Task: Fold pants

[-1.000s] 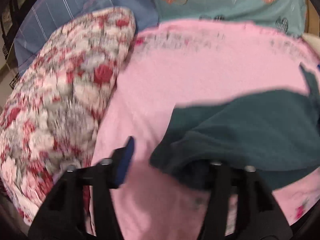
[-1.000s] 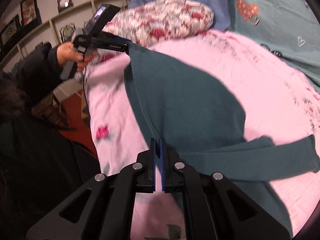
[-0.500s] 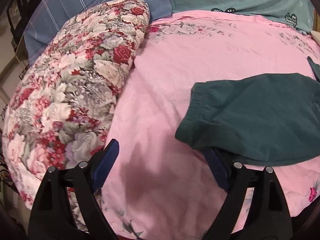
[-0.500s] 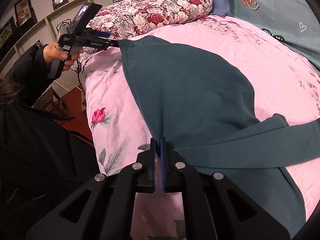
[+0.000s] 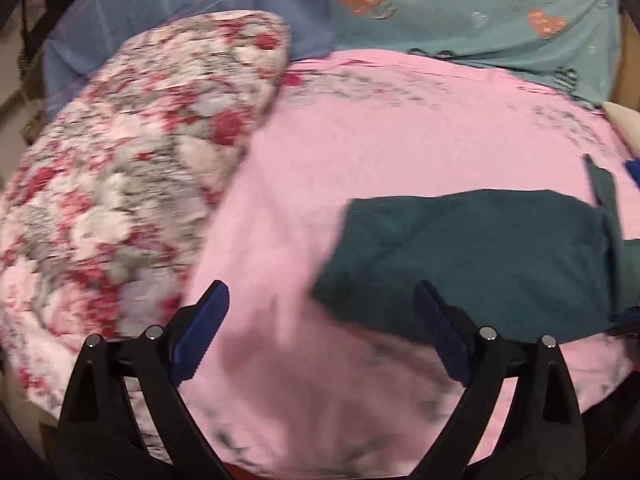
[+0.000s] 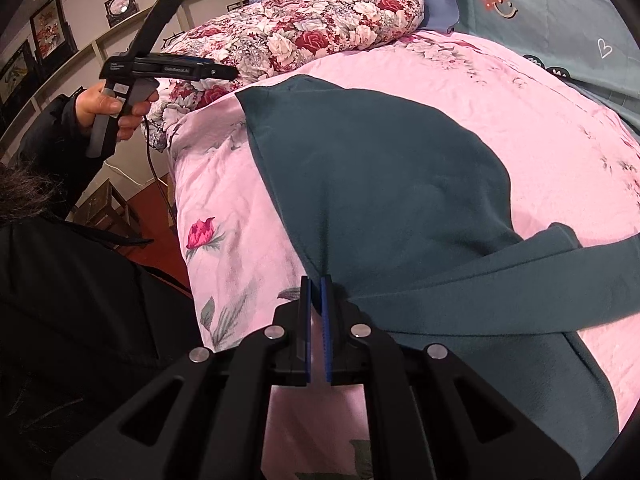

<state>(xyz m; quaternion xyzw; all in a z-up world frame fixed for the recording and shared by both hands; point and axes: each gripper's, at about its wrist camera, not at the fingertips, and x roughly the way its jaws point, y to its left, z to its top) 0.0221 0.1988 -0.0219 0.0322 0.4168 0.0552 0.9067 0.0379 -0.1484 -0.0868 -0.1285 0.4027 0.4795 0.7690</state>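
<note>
Pants: dark teal, soft fleece-like pants (image 6: 372,184) lie spread on the pink floral bedsheet (image 6: 540,120), waist end toward the person's side, one leg doubled across near the right edge of the right wrist view.
Handling: judged light, limp and a little clingy; the cloth will sag and drag instead of holding shape, so it likely needs lifting at two points.
Hold points: the hemmed side edge and the waistband corners look the firmest places to pinch; the middle of the panel would only bunch.
Right tool: right tool (image 6: 317,292) has its blue pads almost together, pinching the near edge of the pants, where the cloth puckers into a ridge.
Left tool: left tool (image 5: 320,320) stands wide apart and holds nothing; in the right wrist view it hangs above the bed edge, just beside the far corner of the pants.
Surroundings: red-and-white rose-patterned folded quilt (image 6: 320,20) sits close behind that corner; blue checked pillow (image 5: 180,12) and teal heart-print pillow (image 6: 560,20) lie at the head of the bed.
Obstruction: the quilt crowds the left side; the pink sheet beyond the pants looks free for folding.
</note>
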